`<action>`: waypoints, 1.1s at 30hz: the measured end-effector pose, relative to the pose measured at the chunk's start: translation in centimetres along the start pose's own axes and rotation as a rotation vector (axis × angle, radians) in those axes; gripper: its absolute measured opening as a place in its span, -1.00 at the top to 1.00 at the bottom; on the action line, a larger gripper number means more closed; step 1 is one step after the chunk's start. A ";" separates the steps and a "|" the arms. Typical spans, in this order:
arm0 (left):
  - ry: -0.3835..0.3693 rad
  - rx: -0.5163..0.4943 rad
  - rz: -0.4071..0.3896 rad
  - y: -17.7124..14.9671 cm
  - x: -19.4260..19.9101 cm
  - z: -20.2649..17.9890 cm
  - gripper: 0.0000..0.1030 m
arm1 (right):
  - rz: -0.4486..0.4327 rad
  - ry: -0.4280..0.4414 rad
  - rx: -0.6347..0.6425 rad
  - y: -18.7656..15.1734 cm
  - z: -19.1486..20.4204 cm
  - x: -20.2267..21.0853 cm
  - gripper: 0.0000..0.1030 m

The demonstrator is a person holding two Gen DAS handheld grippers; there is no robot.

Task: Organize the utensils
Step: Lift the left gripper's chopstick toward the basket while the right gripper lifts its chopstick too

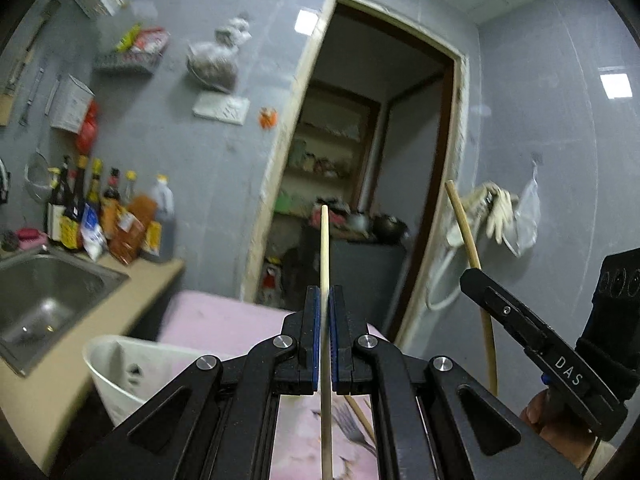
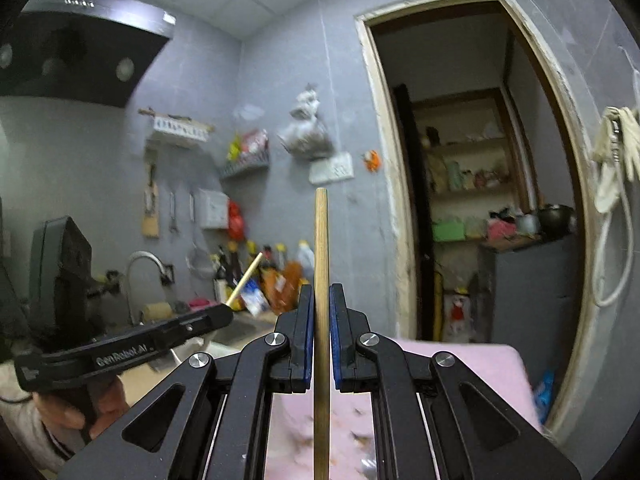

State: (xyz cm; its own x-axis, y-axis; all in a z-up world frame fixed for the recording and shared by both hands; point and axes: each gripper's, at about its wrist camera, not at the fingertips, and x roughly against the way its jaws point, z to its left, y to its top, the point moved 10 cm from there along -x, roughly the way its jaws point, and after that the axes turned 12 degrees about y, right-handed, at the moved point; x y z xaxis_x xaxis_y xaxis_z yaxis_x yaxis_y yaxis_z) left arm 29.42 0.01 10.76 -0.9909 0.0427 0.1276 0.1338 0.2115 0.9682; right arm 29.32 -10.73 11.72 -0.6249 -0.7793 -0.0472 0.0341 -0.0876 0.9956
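In the left wrist view, the left tool [image 1: 324, 300] is clamped on a pale chopstick [image 1: 324, 248] that stands upright between its blue pads, its tip rising in front of the open doorway [image 1: 384, 152]. To the right, the right tool [image 1: 472, 276] grips a darker chopstick [image 1: 466, 224]. Lower left sit a steel sink [image 1: 48, 296], a white plastic container [image 1: 116, 368] and sauce bottles [image 1: 104, 216] on the worktop [image 1: 80, 352]. A fork [image 1: 352, 428] lies on the pink cloth [image 1: 224, 320] below.

In the right wrist view, the right tool [image 2: 321, 304] is clamped on the darker chopstick [image 2: 321, 240], upright and centred. The left tool [image 2: 224, 312], at left, holds the pale chopstick [image 2: 246, 278] tilted toward the bottles [image 2: 264, 268]. A range hood [image 2: 80, 48] hangs upper left.
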 end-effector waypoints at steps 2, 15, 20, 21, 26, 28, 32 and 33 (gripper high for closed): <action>0.010 0.029 -0.032 1.4 -0.2 1.9 0.96 | -0.029 0.030 -0.013 0.9 0.7 -1.2 0.90; 0.161 0.291 -0.175 6.6 -2.0 15.5 0.96 | -0.308 0.088 -0.139 4.5 1.6 -8.8 0.90; 0.217 0.343 -0.212 6.0 -2.6 18.1 0.96 | -0.330 0.016 -0.121 3.2 1.2 -9.9 0.90; 0.229 0.354 -0.220 5.8 -2.6 18.4 0.96 | -0.333 0.004 -0.120 3.0 1.0 -9.9 0.90; 0.312 0.363 -0.248 4.7 -2.9 19.1 0.96 | -0.349 -0.055 -0.115 1.8 0.2 -9.9 0.90; 0.342 0.351 -0.258 4.2 -2.8 19.2 0.96 | -0.343 -0.065 -0.114 1.5 0.0 -10.0 0.90; 0.363 0.347 -0.259 3.4 -3.2 19.2 0.96 | -0.346 -0.079 -0.113 1.3 -0.2 -10.0 0.90; 0.368 0.351 -0.257 3.2 -3.3 19.2 0.96 | -0.344 -0.081 -0.110 1.3 -0.2 -10.0 0.90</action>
State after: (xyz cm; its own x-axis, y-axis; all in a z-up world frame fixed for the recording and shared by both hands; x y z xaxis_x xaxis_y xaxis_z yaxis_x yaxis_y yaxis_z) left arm 33.35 19.30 9.31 -0.9235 -0.3829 0.0247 -0.1782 0.4849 0.8562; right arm 35.75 -3.21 13.44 -0.6737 -0.6414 -0.3669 -0.1080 -0.4057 0.9076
